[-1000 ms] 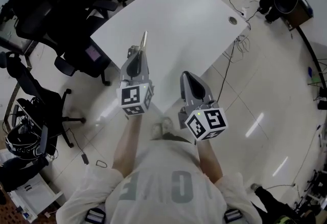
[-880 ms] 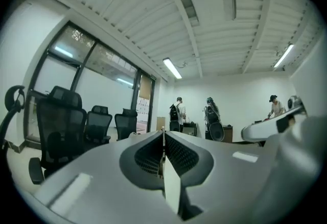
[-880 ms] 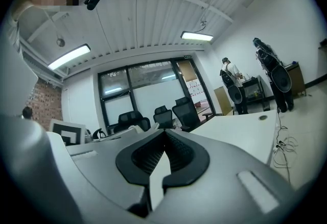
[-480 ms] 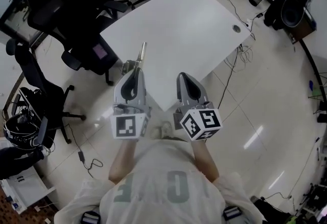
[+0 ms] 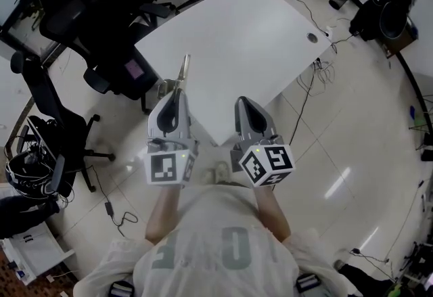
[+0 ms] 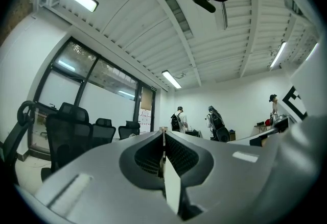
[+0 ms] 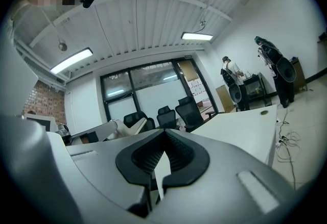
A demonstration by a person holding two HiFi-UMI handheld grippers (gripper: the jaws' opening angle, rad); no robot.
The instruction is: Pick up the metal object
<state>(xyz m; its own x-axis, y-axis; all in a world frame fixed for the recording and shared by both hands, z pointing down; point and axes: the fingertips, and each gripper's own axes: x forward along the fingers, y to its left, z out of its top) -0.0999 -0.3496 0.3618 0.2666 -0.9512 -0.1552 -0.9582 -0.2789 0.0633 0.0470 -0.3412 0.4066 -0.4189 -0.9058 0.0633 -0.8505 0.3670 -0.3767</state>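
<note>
A thin, flat metal object [image 5: 183,67], pale and narrow like a strip, juts straight ahead from the tips of the left gripper [image 5: 178,89], whose ribbed black pads are pinched tight on its near end. In the left gripper view the object [image 6: 164,154] shows edge-on as a fine line widening to a pale wedge between the grey, smooth-shelled jaws of the left gripper [image 6: 163,133]. Just to its right, the right gripper [image 5: 244,102] points the same way, its jaws pressed together at the tips with nothing between them [image 7: 164,133]. Below and ahead of both tools lies a smooth white table [image 5: 257,38] with rounded corners; black office chairs [image 5: 101,11] crowd beyond the left gripper's outer side, over a glossy tiled floor [image 5: 338,153]. Since a second ago the left gripper has come up and back toward the person, its checkered marker cube [image 5: 169,167] now looming larger, the object lifted clear with it; the right gripper has barely shifted.
</note>
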